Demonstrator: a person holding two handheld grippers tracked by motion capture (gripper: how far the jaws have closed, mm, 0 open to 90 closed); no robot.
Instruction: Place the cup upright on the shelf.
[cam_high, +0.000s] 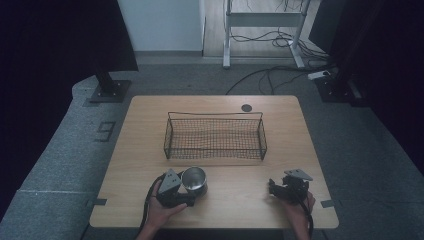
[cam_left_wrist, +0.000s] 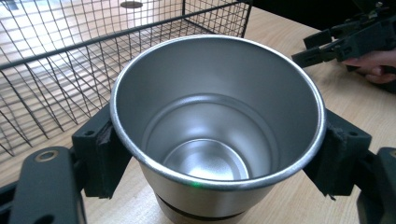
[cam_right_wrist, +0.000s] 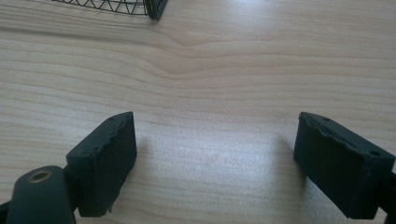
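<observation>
Cup upright, lower centre of frame, clamped between left gripper fingers; basket just above. Right gripper fingers spread, holding nothing, lower right.

Black grippers, grey three-cornered top plates, black trailing cables, ridged fingers.

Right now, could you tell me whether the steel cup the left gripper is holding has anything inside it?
Empty: the left gripper view looks straight into the steel cup and shows its bare shiny bottom.
</observation>
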